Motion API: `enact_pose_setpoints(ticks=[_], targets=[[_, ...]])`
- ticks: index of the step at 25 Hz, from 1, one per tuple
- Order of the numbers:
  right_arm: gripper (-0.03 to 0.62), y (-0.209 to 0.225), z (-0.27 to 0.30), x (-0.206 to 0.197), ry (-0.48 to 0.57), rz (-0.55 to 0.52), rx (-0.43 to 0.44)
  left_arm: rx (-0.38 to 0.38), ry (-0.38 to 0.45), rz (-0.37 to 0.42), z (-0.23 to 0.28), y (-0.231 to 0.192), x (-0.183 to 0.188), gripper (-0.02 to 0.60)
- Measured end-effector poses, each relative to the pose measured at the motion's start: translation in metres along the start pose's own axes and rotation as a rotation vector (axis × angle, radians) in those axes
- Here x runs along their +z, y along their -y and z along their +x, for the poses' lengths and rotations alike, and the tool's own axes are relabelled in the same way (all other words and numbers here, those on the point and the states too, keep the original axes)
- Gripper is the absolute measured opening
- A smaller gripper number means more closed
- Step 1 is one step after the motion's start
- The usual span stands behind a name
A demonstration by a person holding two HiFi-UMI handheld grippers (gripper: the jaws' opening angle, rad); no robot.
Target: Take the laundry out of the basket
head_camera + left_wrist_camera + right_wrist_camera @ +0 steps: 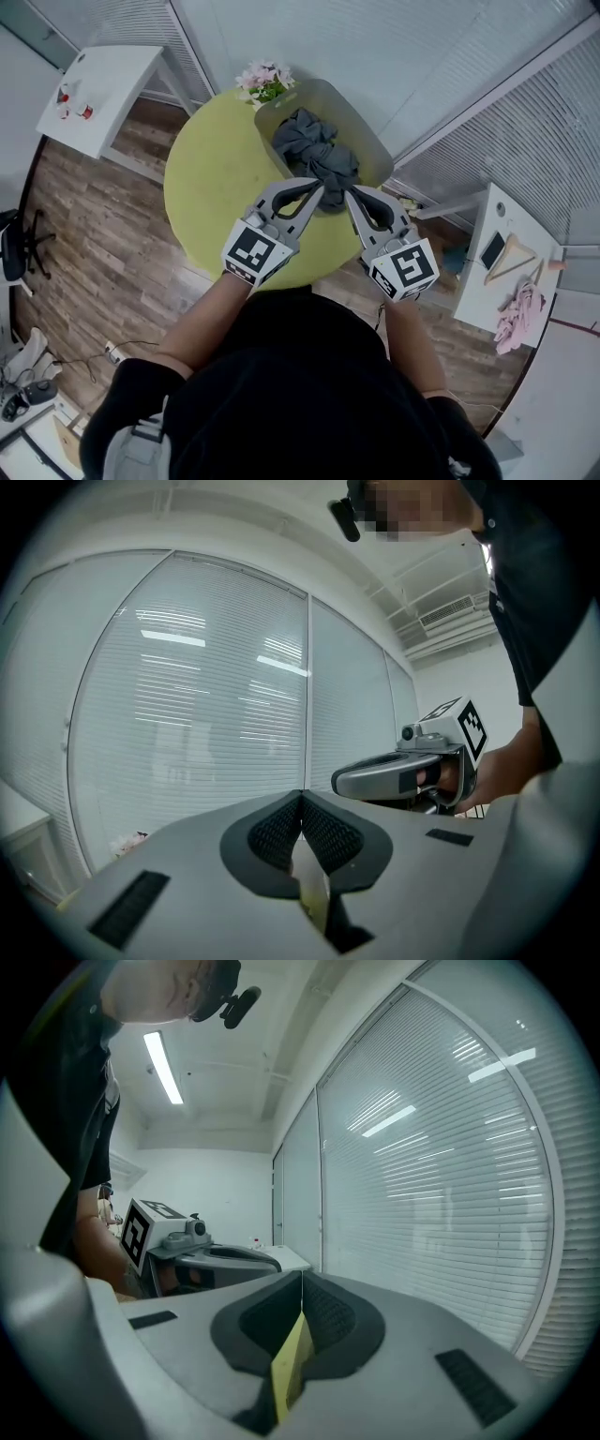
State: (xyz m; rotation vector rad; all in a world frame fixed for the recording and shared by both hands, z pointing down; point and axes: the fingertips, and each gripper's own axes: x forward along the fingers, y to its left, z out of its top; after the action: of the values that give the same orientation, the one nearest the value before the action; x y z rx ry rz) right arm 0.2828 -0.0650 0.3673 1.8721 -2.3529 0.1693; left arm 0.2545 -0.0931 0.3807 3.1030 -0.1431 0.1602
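In the head view, a round yellow-green table (211,183) is seen from above. On its far side stands a pale grey plastic basket (373,141), with a small bunch of pink flowers (264,80) just behind it. A crumpled heap of dark grey laundry (314,145) lies in the basket, and its near end hangs toward the near rim. The left gripper (317,190) and the right gripper (349,194) are held side by side, and both tips are aimed at that near end. Whether the cloth is touched cannot be told. Nothing is seen between either pair of jaws.

In the left gripper view, the left gripper (302,803) is shown with its ribbed pads pressed together and no cloth between them. Only a sliver of the yellow table is visible through the gap lower down. The right gripper (412,772) is seen alongside, in front of slatted window blinds (187,714). The laundry and the basket are not seen here.

In the right gripper view, the right gripper (302,1290) is likewise closed tight on nothing. The left gripper (202,1246) is seen beside it.

The task is judged not yet begun. All the laundry lies in the basket and none has been lifted. The jaws would have to be spread before the heap can be pinched and taken out.
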Motion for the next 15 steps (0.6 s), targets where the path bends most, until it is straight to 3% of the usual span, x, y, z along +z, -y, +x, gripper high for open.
enact_pose_setpoints(ticks=[7, 15], targets=[[0.023, 0.005, 0.03, 0.006, -0.03, -0.025, 0.003, 0.01, 0.013, -0.021, 0.0, -0.03, 0.003, 0.006], [0.023, 0.015, 0.067, 0.003, -0.063, -0.045, 0.065, 0.114, 0.024, -0.05, -0.004, -0.066, -0.002, 0.006]])
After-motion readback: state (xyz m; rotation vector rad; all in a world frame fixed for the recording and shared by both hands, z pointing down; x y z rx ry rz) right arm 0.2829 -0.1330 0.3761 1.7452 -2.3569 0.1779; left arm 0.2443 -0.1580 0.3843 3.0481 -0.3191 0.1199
